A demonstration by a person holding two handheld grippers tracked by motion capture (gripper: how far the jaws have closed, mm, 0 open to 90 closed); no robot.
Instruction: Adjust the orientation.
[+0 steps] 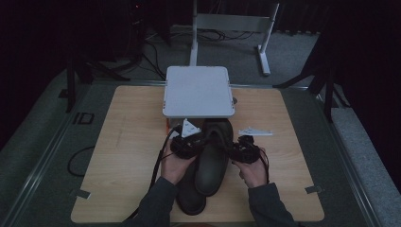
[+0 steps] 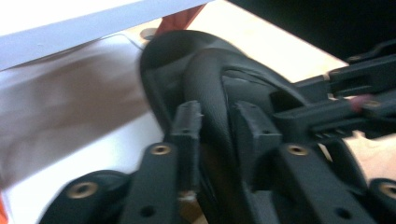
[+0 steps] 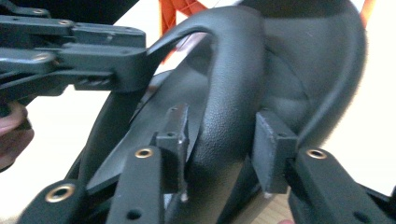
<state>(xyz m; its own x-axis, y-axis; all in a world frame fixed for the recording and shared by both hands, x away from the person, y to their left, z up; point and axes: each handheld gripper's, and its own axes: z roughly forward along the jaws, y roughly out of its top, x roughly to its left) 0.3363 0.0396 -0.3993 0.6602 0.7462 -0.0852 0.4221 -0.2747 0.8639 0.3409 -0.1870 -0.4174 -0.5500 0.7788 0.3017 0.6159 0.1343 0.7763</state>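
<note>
Two black shoes lie on the wooden table [image 1: 132, 142]. The upper shoe [image 1: 215, 158] rests partly on the lower one [image 1: 191, 196]. My left gripper [image 1: 189, 142] holds its left side and my right gripper [image 1: 246, 149] its right side. In the left gripper view the shoe's collar rim [image 2: 205, 70] runs between the jaws of my left gripper [image 2: 217, 123], which press on it. In the right gripper view the padded collar [image 3: 233, 70] sits clamped in my right gripper [image 3: 224, 135]. Each view also shows the other gripper [image 2: 345, 98] [image 3: 74, 51] across the shoe opening.
A white box lid [image 1: 198, 92] stands just beyond the shoes, with an orange part [image 1: 168, 124] under its near left corner. White paper [image 2: 70, 107] lies to the left of the shoe. A metal stand [image 1: 231, 28] rises behind the table.
</note>
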